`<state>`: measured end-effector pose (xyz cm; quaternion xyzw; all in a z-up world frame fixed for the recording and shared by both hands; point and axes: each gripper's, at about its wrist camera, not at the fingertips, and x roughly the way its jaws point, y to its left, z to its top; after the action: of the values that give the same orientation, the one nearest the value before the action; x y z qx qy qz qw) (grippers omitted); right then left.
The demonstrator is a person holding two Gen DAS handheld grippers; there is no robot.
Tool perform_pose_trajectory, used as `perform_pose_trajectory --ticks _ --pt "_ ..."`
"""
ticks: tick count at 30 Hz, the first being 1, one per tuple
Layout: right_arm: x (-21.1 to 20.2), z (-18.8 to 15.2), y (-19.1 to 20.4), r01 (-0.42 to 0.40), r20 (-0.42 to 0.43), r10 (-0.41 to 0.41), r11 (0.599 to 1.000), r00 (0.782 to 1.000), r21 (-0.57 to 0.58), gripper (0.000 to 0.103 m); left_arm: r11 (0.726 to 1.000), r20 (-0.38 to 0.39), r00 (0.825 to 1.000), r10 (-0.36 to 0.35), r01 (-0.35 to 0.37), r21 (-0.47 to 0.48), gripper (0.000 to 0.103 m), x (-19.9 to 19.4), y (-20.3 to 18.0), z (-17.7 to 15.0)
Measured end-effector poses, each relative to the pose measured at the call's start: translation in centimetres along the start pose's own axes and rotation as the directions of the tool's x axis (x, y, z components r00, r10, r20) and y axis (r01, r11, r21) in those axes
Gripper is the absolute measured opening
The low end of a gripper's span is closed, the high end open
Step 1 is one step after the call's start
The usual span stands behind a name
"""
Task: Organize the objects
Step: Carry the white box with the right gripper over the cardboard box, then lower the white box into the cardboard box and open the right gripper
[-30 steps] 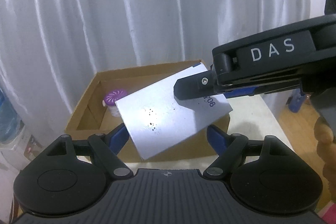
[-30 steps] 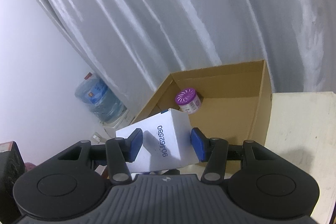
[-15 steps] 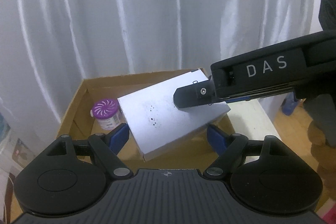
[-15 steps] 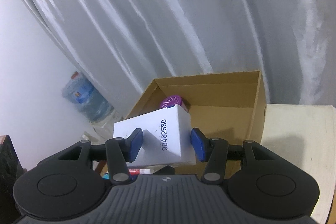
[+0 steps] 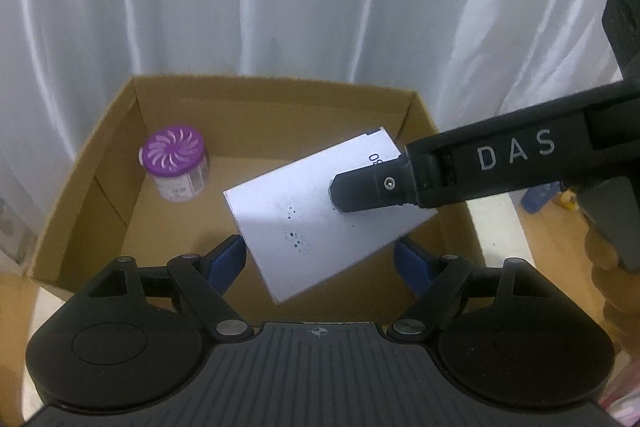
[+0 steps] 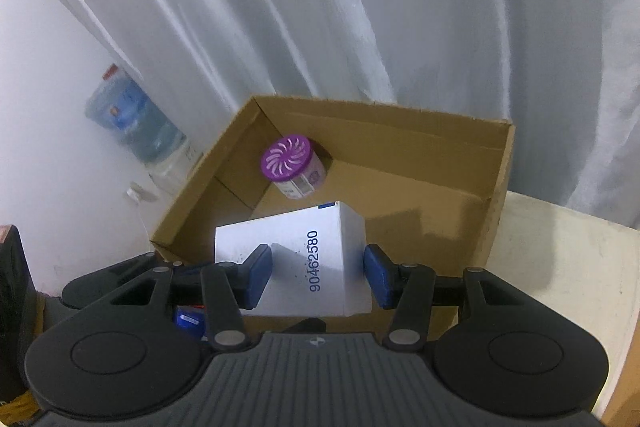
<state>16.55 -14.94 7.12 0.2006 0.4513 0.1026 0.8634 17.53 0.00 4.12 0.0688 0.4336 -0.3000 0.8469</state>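
Observation:
A white box [image 6: 304, 267] printed with a blue number is held between my right gripper's [image 6: 318, 277] blue pads, above the open cardboard box [image 6: 496, 187]. In the left wrist view the same white box [image 5: 320, 227] hangs tilted over the cardboard box [image 5: 80, 187], with the right gripper [image 5: 360, 193] reaching in from the right. My left gripper [image 5: 320, 263] is open; the white box's near corner lies between its blue pads without touching them. A purple-lidded jar [image 5: 176, 163] stands upright in the cardboard box's far left corner; it also shows in the right wrist view [image 6: 290, 165].
White curtain hangs behind the cardboard box. A pale tabletop [image 6: 560, 267] lies to the right of it. A water bottle [image 6: 132, 131] stands by the wall at left.
Both grippers have moved forward and looked further down into the cardboard box. The white box has travelled with the right gripper, now over the box's inside.

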Motion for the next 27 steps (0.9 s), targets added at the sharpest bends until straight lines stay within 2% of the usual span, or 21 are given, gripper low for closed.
perform_pose_trajectory --ticks 10,18,27 --pt "1.8 0.9 -0.4 0.048 -0.131 -0.057 0.996 0.990 -0.071 0.056 0.996 -0.091 0.994 -0.057 0.050 -0.072 0.081 2.8 0.7 0.5" --pt "2.7 3.0 -1.3 0.106 -0.142 -0.122 0.987 0.982 -0.117 0.056 0.992 -0.125 0.988 -0.093 0.080 -0.102 0.081 5.7 1.2 2.7" --pt "4.5 4.7 -2.2 0.173 -0.171 -0.204 0.968 0.964 -0.180 0.056 0.991 -0.166 0.980 -0.107 0.091 -0.101 0.081 8.7 1.0 4.4"
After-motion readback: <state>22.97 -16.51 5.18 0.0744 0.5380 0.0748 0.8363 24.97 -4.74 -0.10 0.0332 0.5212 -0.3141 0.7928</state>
